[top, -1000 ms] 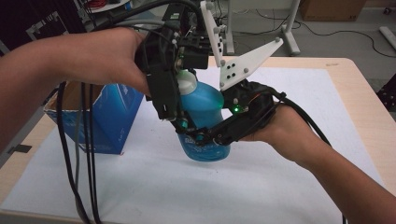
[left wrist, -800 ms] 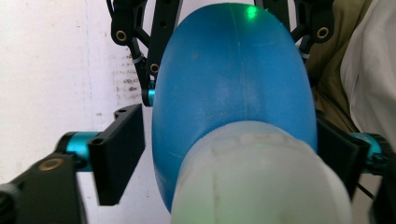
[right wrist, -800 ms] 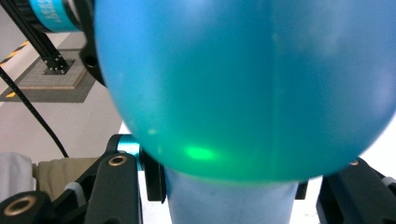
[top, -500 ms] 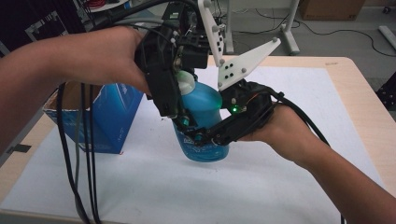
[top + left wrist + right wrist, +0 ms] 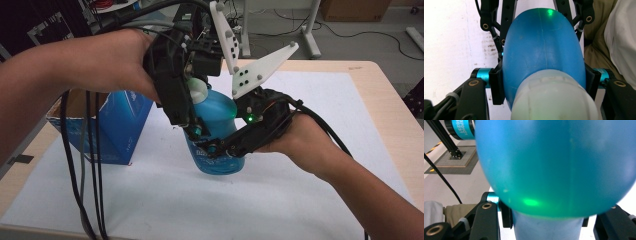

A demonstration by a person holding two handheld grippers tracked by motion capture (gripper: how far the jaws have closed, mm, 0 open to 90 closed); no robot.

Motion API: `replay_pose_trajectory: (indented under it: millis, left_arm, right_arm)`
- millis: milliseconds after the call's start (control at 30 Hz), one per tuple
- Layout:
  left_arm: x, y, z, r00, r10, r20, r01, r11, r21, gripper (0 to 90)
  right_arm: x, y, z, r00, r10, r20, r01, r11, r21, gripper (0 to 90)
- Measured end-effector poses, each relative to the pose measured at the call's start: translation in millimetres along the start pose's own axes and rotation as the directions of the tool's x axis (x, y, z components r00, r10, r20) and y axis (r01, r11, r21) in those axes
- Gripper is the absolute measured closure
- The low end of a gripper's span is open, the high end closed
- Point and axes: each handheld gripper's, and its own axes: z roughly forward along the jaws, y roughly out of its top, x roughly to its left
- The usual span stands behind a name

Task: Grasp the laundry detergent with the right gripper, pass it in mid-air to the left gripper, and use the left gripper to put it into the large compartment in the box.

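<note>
On the white table [image 5: 310, 200], the upright bottle [image 5: 217, 112] is clamped by both: left gripper [image 5: 544, 85] gripping from above, right gripper [image 5: 546, 222] grasping its side.

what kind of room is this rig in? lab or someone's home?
Probably a lab or workshop, not a home: a pale wooden table under a white mat, metal stand legs with loose black cables on a grey floor behind it, and yellow-black hazard tape on the floor.

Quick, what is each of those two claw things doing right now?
Left gripper: fingers have just been closing, now shut on the blue bottle.
Right gripper: shut on the same bottle, lower down.
</note>
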Motion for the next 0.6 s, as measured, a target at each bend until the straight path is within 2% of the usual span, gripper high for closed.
replay_pose_trajectory:
  millis: [233, 267, 333, 367, 400, 467, 500, 533, 600]
  left_arm:
    - [-2.3, 4.7, -6.4, 0.9998, -0.021, 0.002, 0.021, 0.9996, 0.020, 37.6]
    - [-2.8, 5.4, -8.9, 0.9998, -0.022, 0.002, 0.022, 0.9994, 0.027, 37.7]
    - [-2.9, 5.2, -12.5, 0.9996, -0.030, 0.002, 0.030, 0.9990, 0.034, 37.7]
    - [-2.9, 5.2, -12.5, 0.9996, -0.030, 0.002, 0.030, 0.9990, 0.034, 37.7]
    - [-3.2, 4.1, -18.0, 0.9995, -0.032, -0.005, 0.032, 0.9984, 0.047, 37.7]
    - [-3.5, 3.1, -20.8, 0.9993, -0.036, -0.008, 0.036, 0.9982, 0.048, 37.7]
    - [-3.6, 1.9, -24.1, 0.9991, -0.041, -0.014, 0.041, 0.9981, 0.047, 37.7]
    - [-3.8, 0.6, -27.6, 0.9988, -0.046, -0.018, 0.047, 0.9979, 0.044, 37.7]
    - [-3.9, -2.1, -35.2, 0.9979, -0.057, -0.031, 0.058, 0.9973, 0.044, 37.7]
  right_arm:
    - [1.1, 3.5, -0.9, 0.9999, 0.005, -0.014, -0.005, 1.0000, -0.003, 42.6]
    - [1.4, 4.2, -1.7, 0.9998, 0.009, -0.017, -0.009, 0.9999, -0.013, 35.3]
    - [2.1, 7.5, -7.6, 0.9999, 0.012, 0.004, -0.012, 0.9996, -0.027, 26.6]
    - [2.1, 7.5, -7.6, 0.9999, 0.012, 0.004, -0.012, 0.9996, -0.027, 26.6]
    - [2.1, 9.8, -13.8, 0.9995, 0.022, 0.021, -0.021, 0.9995, -0.023, 20.5]
    - [2.3, 10.4, -17.5, 0.9996, 0.015, 0.023, -0.014, 0.9997, -0.018, 19.4]
    - [2.5, 10.7, -20.5, 0.9990, 0.015, 0.041, -0.015, 0.9999, -0.009, 10.7]
    - [2.0, 10.5, -23.2, 0.9976, 0.024, 0.064, -0.024, 0.9997, 0.006, 10.4]
    - [0.2, 9.5, -29.3, 0.9965, 0.023, 0.080, -0.026, 0.9990, 0.036, 10.4]
